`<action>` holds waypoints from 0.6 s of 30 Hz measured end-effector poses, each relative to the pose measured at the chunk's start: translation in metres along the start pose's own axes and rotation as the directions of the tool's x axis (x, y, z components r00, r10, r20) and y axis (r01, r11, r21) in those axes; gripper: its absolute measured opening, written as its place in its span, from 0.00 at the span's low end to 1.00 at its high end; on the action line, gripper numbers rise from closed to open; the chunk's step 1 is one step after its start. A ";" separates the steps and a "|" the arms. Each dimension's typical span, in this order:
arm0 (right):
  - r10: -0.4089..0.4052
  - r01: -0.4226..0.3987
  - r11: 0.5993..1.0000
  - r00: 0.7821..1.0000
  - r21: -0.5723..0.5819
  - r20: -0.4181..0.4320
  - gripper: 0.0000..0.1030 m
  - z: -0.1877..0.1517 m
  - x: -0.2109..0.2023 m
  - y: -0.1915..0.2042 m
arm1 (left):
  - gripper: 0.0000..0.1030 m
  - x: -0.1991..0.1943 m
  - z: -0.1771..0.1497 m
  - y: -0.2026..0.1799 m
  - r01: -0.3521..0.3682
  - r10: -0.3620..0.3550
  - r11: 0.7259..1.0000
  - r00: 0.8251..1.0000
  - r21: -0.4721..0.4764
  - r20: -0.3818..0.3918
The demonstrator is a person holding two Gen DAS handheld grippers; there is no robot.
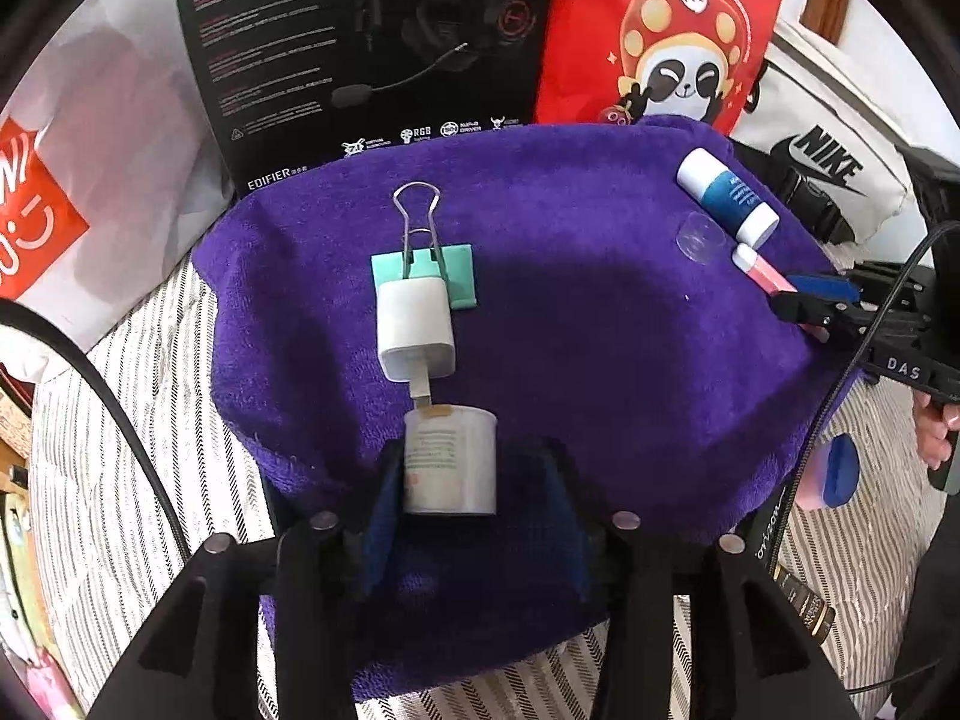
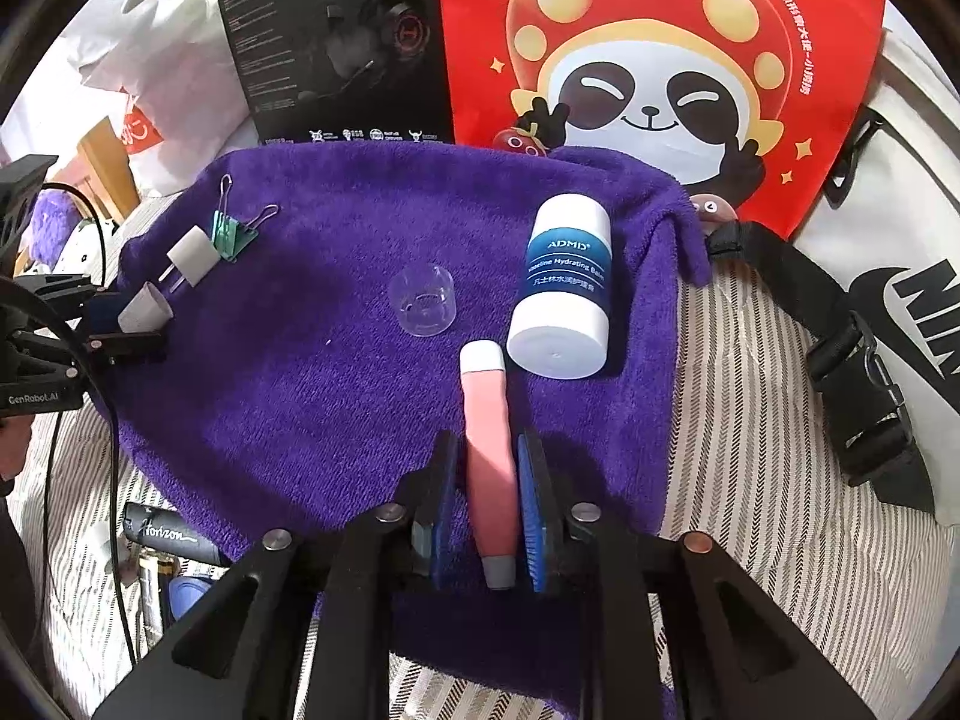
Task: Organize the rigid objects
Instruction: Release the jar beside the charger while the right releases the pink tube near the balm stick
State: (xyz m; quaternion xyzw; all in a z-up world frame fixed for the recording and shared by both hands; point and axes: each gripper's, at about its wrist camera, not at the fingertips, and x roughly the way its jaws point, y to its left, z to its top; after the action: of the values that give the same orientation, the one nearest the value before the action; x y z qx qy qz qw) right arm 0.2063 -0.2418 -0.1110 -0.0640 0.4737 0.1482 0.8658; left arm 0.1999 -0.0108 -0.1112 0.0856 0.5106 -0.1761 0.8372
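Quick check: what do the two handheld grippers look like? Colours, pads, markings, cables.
Both are matte black frames with blue pads on the fingers and round silver bolt heads. The left gripper carries "GenRobot.AI" lettering; the right gripper shows "DAS". A black cable runs along the right one.

towel [image 1: 600, 360]: fuzzy purple cloth | clip [image 1: 423, 252]: metal wire, matt green | cup [image 2: 422, 299]: clear glossy plastic
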 end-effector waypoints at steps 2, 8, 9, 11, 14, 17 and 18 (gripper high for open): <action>-0.003 0.003 1.000 1.000 -0.007 -0.002 0.25 0.000 -0.003 0.001 | 0.47 0.000 -0.002 -0.002 -0.012 0.012 1.000 1.000 0.006 -0.008; -0.007 0.009 1.000 0.998 -0.027 0.064 0.26 0.004 -0.029 0.009 | 0.47 -0.019 -0.003 0.002 -0.025 0.026 0.999 1.000 -0.044 0.015; -0.002 0.004 1.000 0.996 -0.029 0.084 0.26 0.005 -0.038 0.011 | 0.47 -0.026 -0.005 0.004 -0.003 0.005 0.997 1.000 -0.074 0.027; 0.007 -0.003 0.999 0.993 -0.036 0.118 0.30 0.007 -0.055 0.015 | 0.47 -0.034 -0.010 0.001 0.014 -0.012 0.996 1.000 -0.093 0.029; 0.015 -0.013 1.000 0.987 -0.013 0.160 0.34 0.007 -0.077 0.022 | 0.47 -0.051 -0.024 -0.013 0.008 -0.005 0.997 0.999 -0.072 0.035; 0.019 -0.021 1.000 0.984 0.011 0.178 0.34 -0.005 -0.092 0.030 | 0.47 -0.063 -0.044 -0.033 0.043 -0.041 0.998 0.998 -0.049 0.044; 0.020 -0.024 0.999 0.983 0.021 0.183 0.34 -0.013 -0.097 0.034 | 0.47 -0.064 -0.050 -0.040 0.056 -0.054 0.998 0.998 -0.041 0.041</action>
State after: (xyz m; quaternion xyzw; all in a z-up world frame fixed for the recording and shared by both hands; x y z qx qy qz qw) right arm 0.1355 -0.2324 -0.0357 -0.0350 0.3947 0.1576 0.9045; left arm 0.1163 -0.0177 -0.0762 0.0504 0.4994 -0.1899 0.8438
